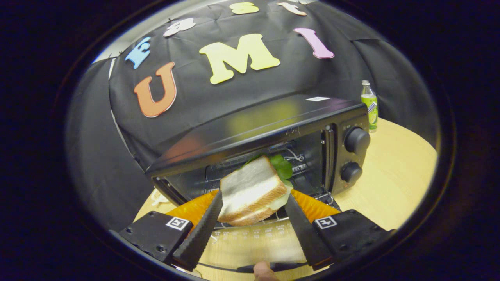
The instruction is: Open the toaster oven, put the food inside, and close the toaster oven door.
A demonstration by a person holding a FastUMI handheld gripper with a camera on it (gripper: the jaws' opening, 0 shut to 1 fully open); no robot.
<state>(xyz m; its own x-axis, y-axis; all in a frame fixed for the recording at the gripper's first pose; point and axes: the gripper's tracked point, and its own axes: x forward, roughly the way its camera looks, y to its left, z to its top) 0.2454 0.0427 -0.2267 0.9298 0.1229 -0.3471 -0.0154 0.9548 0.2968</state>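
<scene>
- Claw [254, 203] clenched on a sandwich [252, 191], one serrated black finger [201, 230] pressed to each side of the bread.
- Sandwich held tilted in the air, just in front of the toaster oven [273, 136] mouth, with green lettuce [282, 166] poking out of its far end and a pale filling edge showing beside the right finger.
- Toaster oven door [250, 238] dropped fully open, lying flat below the sandwich; glass pane reflecting the light wood.
- Orange surface [195, 207] visible under the claw on both sides of the sandwich.
- Two black knobs [356, 140] stacked on the oven's right panel.
- Green drink bottle [369, 105] upright near the far right edge of the tabletop [394, 175], behind the oven.
- Fingertip [263, 271] of a person visible just behind the claw.
</scene>
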